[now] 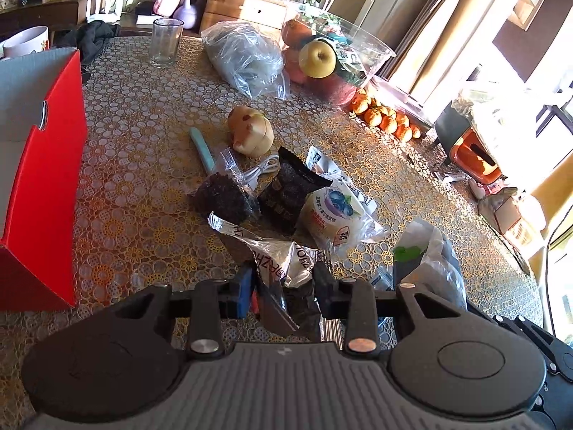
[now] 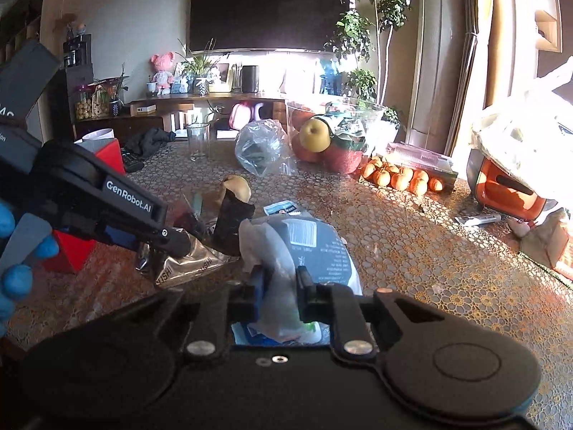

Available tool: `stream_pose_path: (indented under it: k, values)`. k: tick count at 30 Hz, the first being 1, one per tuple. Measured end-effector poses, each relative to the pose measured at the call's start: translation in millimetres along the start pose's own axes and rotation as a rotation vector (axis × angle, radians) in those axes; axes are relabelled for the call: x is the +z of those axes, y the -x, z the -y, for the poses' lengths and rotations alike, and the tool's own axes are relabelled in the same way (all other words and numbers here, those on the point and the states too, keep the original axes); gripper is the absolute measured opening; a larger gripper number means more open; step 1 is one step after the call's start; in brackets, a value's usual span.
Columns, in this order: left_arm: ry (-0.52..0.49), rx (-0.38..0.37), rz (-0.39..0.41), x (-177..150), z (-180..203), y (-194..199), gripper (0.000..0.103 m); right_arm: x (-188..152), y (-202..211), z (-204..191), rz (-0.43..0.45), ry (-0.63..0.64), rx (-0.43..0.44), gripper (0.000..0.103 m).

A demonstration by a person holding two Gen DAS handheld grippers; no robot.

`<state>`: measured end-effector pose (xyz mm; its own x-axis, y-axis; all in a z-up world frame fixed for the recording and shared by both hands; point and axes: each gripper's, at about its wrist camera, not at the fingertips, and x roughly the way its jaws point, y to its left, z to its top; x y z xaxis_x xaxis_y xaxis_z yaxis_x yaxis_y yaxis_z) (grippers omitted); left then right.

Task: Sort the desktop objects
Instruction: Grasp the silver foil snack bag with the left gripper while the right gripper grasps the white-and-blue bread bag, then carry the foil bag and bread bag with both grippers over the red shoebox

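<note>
A shiny silver foil snack bag with black letters (image 1: 277,258) sits near the front edge of the table with the brown and gold flower-pattern cover (image 1: 143,114). It is crinkled and bent. The left gripper (image 1: 284,279) has its two fingers on each side of the bag, a blue pad on one side and a black one on the other, and the foil bunches up between them. The letters on the foil look like "RZH" and "YOK" from the left wrist view, and "ISHI" from the right wrist view.

Just behind it lies a small pile of snacks. There is a clear packet full of small dark pieces (image 1: 224,197), a black packet with a round gold mark (image 1: 290,193), and a clear packet with blueberries drawn on it (image 1: 336,215). A white cable (image 1: 263,170) and a light green stick (image 1: 202,148) lie there too, by a small tan pig-shaped toy (image 1: 250,136).

The right gripper (image 2: 279,286) is pressed shut on a thin white plastic bag (image 2: 275,251). A dark pack with a white barcode label (image 2: 322,247) shows through it. The small print is too tiny to read.

The side of the left gripper reads "GenRobot.AI". A hand in a blue glove (image 2: 18,272) holds it.

A red cardboard box (image 1: 46,165) stands at the left of the table. Further back are a tall clear drinking glass (image 1: 164,41), a clear plastic bowl of fruit (image 1: 343,53) and a row of small oranges (image 1: 385,118).
</note>
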<state>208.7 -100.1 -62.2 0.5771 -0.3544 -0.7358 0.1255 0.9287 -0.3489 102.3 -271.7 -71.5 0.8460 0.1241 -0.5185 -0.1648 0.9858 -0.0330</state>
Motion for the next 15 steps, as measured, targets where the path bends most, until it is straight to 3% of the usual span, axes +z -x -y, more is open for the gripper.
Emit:
stream_pose_path:
  k: [7,15]
  values:
    - [0.0,-0.022,0.02,-1,3,21,0.034,8,12,7,0.008,-0.054,-0.003,0.017]
    - [-0.006,-0.041,0.042,-6,2,51,0.034,19,28,21,0.016,-0.193,0.066,0.017]
